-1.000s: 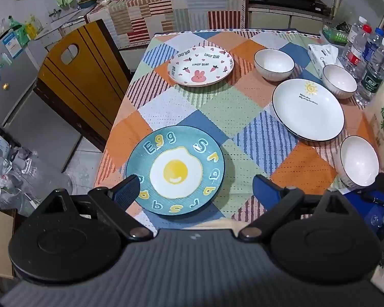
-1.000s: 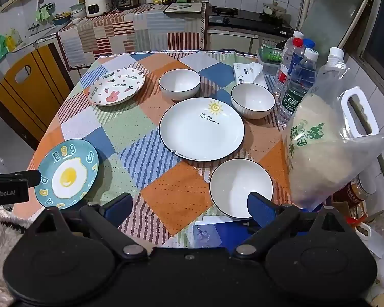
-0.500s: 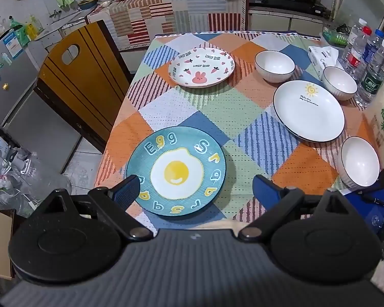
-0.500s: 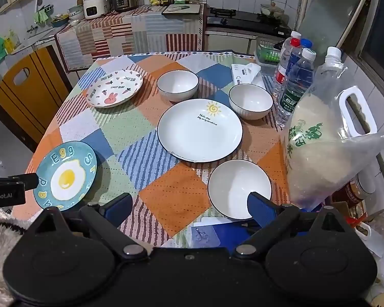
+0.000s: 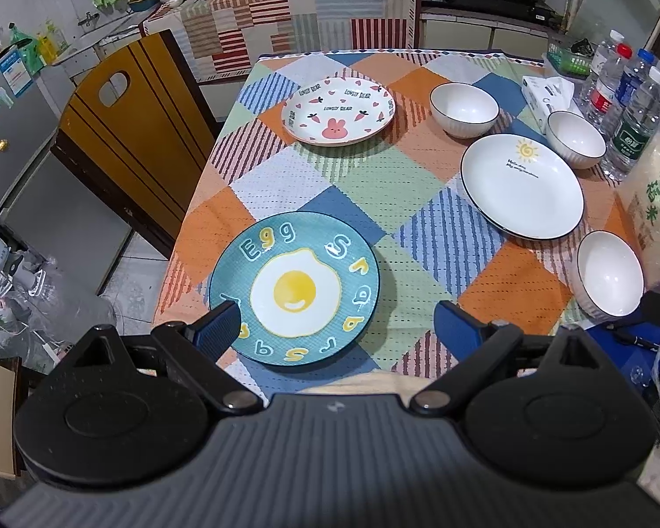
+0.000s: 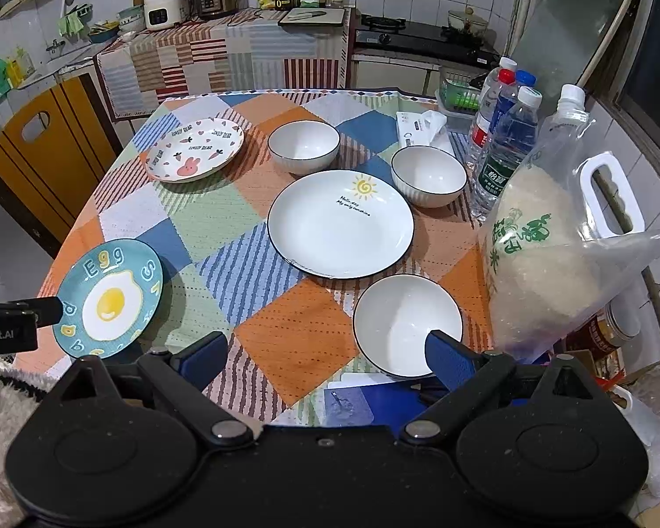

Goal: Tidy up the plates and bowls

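Note:
On the patchwork tablecloth (image 5: 365,176) lie a teal egg plate (image 5: 294,288), a bunny plate (image 5: 339,110) and a white sun plate (image 5: 521,185). My left gripper (image 5: 336,330) is open and empty, its left fingertip over the egg plate's near rim. Three white bowls stand on the right: far (image 6: 303,145), middle (image 6: 429,174) and near (image 6: 407,323). My right gripper (image 6: 328,352) is open and empty, with its right fingertip in front of the near bowl. The egg plate (image 6: 110,297) sits at the left in the right wrist view.
A bag of rice (image 6: 545,264), water bottles (image 6: 506,149) and a tissue pack (image 6: 422,125) crowd the table's right edge. A wooden chair (image 5: 127,132) stands to the left. A blue sheet (image 6: 361,400) lies at the front edge.
Both grippers have moved slightly forward and down toward the table. The left finger now overlaps the egg plate's rim and the right finger overlaps the near bowl. No dish has moved.

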The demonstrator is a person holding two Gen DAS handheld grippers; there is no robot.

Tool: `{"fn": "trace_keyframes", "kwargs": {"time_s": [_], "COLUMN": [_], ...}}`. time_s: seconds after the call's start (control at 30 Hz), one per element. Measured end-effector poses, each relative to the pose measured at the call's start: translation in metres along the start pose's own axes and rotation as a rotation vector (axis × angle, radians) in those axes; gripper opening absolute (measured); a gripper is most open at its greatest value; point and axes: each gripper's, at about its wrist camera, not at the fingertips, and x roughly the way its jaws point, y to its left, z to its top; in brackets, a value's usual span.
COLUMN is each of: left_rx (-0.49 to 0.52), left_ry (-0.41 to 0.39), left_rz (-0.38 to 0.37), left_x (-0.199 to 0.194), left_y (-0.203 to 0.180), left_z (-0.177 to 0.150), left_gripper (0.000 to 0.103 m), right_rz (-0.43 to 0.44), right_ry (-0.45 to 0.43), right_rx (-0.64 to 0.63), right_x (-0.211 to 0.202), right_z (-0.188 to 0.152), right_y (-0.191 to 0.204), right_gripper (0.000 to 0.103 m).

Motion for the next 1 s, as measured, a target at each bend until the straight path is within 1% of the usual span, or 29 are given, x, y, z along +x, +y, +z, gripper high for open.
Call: {"fn": "trace_keyframes", "kwargs": {"time_s": [0.5,0.63,1.0], "left_rx": [0.004,-0.013,-0.012], "left_ry": [-0.005,-0.02,-0.067], "left_rz": [-0.012,-0.023,-0.003], "left_x": [-0.004,-0.006,-0.009], "left_y": [-0.002,0.0,0.002], "left_z": [-0.002,-0.005,-0.012], "left_gripper": [0.095,0.095,0.095], "right_rz": [-0.012,-0.023,-0.031], "right_ry": [-0.002,-0.006,-0.013], "right_rx": [-0.012,-0.013,-0.031], "right_x": [0.002,0.001,0.0], "right_z": [-0.002,-0.003,-0.007], "right_y": [0.001,0.003,0.008], "right_gripper": [0.098,0.098,0.098]}}
